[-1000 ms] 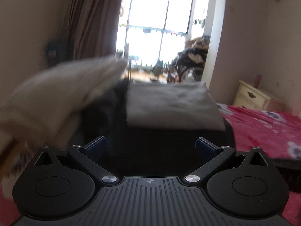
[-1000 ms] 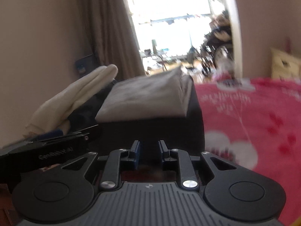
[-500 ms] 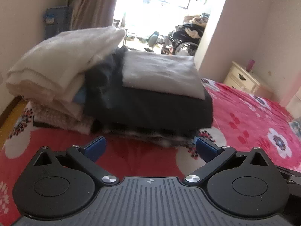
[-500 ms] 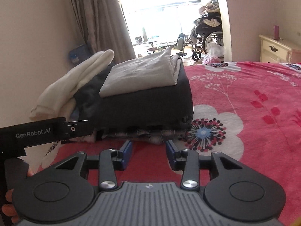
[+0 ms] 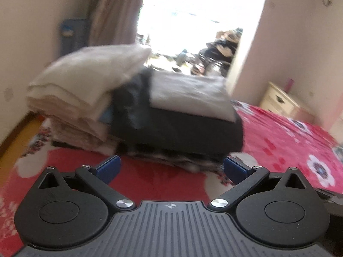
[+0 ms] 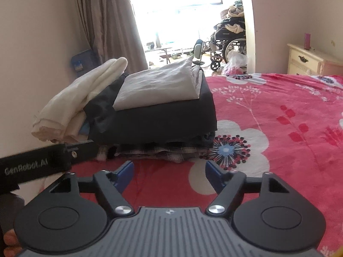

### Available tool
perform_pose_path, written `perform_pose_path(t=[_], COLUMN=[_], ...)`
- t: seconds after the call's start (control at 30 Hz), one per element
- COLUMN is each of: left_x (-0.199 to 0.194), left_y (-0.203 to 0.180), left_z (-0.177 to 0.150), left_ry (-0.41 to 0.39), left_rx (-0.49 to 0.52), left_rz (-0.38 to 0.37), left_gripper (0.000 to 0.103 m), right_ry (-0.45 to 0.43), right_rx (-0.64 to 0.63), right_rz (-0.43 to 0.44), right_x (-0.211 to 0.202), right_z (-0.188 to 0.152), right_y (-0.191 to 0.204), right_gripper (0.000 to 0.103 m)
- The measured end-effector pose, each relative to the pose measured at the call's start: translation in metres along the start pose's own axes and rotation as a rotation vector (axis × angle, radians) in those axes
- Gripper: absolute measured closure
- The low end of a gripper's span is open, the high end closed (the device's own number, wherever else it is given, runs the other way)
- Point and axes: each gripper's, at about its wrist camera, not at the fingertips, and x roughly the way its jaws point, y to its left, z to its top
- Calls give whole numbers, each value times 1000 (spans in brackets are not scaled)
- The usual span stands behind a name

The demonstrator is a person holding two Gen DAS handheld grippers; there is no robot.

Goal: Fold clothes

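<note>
Both grippers have backed away from the stack of folded clothes [image 6: 154, 111], and the right gripper [image 6: 169, 176], nearly closed a second ago, now has its blue fingers [image 6: 124, 175] spread wide with nothing between them. It hovers above the red floral bedspread [image 6: 278, 117], just short of the stack. The left gripper [image 5: 171, 169] is likewise spread wide and empty, aimed at the same stack from a little further left; its view is motion-blurred. Part of its black body [image 6: 42, 160] shows at the left edge of the right wrist view. In the stack, a grey folded piece [image 6: 158, 85] lies on a thick dark garment [image 6: 167, 124], over a plaid layer [image 6: 163, 152], with a cream garment [image 6: 81, 100] leaning against the left side. Beyond stand a curtain [image 6: 107, 21], a bright window, a wheelchair [image 6: 229, 40] and a cream nightstand [image 6: 306, 62].
</note>
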Motion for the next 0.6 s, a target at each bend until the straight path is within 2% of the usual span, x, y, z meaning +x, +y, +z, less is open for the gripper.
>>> perform_pose_path(t=[0.13, 0.23, 0.33, 0.6], left_x=[-5, -8, -12, -28], left_y=[1, 1, 6, 18], left_z=[0, 1, 1, 1], left_ry=[-38, -51, -56, -66], left_rx=[4, 21, 15, 18], left_rz=[71, 108, 133, 140], left_gripper=[0, 0, 0, 0], right_ry=[-14, -24, -30, -49], right_rx=[-17, -14, -9, 2], right_rz=[-37, -47, -57, -84], right_x=[-8, -13, -19, -34], right_z=[-1, -1, 0, 1], right_y=[6, 9, 13, 24], right_gripper=[7, 1, 0, 0])
